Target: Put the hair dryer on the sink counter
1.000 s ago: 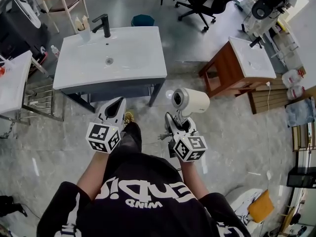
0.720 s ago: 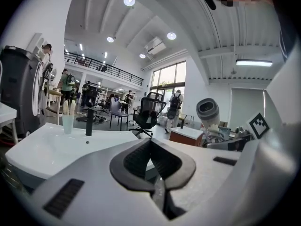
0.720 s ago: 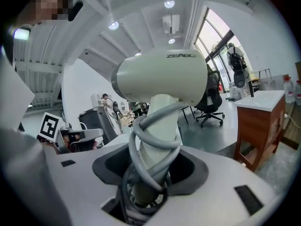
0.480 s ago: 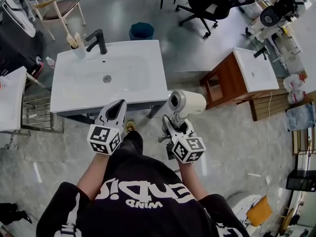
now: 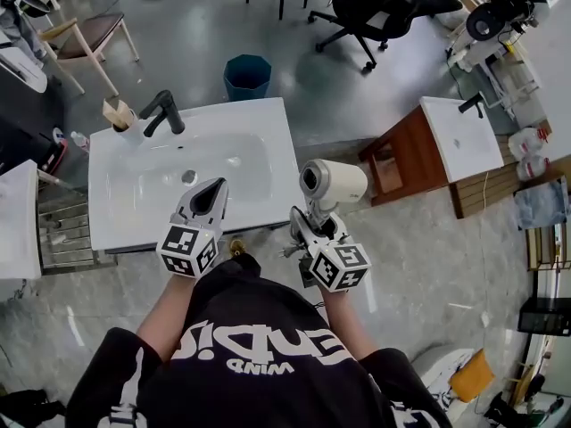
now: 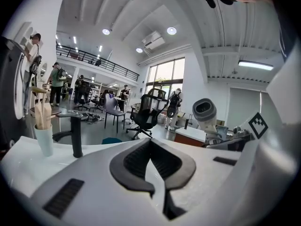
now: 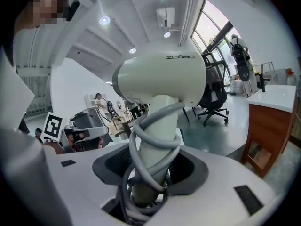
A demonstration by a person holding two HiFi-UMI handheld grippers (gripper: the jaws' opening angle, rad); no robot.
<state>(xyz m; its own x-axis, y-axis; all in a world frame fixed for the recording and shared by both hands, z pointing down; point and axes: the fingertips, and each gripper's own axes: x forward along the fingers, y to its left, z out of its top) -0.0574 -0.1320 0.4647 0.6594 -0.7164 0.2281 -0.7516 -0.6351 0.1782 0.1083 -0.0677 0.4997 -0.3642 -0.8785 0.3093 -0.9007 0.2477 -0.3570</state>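
Dryer handle foot was hidden between right gripper fingers, wrapped by cord; cord end could not be traced. Left gripper covered part of bench front edge in head view. In left gripper view, gripper body hid most of basin. Cup contents beside tap were too small to name. Second bench was cut by left picture edge.

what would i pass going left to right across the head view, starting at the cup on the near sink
cup → black faucet → teal bin → hair dryer → wooden vanity
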